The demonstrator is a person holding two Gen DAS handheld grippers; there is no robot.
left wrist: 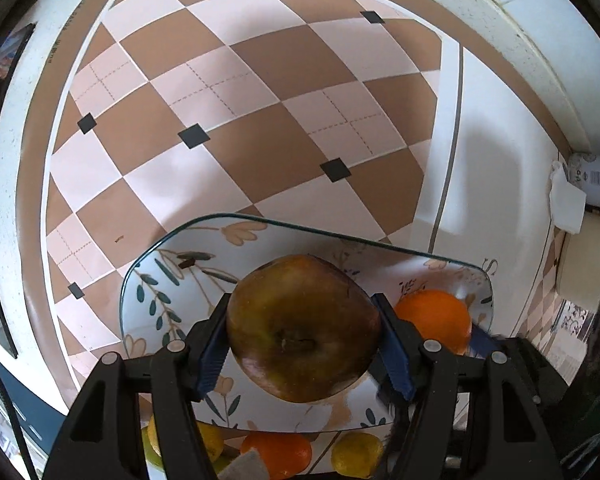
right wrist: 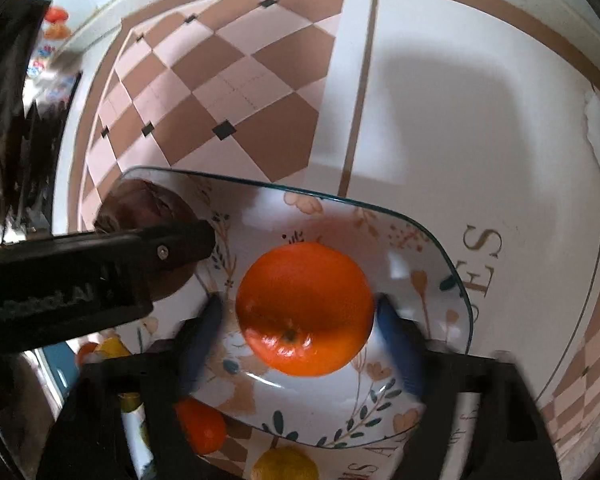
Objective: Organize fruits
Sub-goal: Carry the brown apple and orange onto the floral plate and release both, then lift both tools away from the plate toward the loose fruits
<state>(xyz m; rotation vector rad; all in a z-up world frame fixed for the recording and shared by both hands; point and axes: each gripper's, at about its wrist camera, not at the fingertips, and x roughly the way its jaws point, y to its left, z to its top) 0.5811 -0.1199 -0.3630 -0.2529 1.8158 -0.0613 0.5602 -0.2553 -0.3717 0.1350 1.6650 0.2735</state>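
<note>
My left gripper [left wrist: 302, 330] is shut on a dark brown apple [left wrist: 302, 328] and holds it over the floral plate [left wrist: 172, 280]. An orange [left wrist: 434, 318] lies on the plate to the right of the apple. In the right wrist view the orange [right wrist: 305, 308] sits on the plate [right wrist: 420, 248] between my right gripper's [right wrist: 300, 332] blue pads [right wrist: 396, 340], which stand apart from it with small gaps. The left gripper and its apple [right wrist: 140, 208] show at the left there.
A second orange [left wrist: 278, 454] and two lemons [left wrist: 356, 454] lie on the checkered tablecloth [left wrist: 260, 100] below the plate's near edge. They also show in the right wrist view: orange [right wrist: 202, 426], lemon [right wrist: 284, 464]. A white wall borders the table at the right.
</note>
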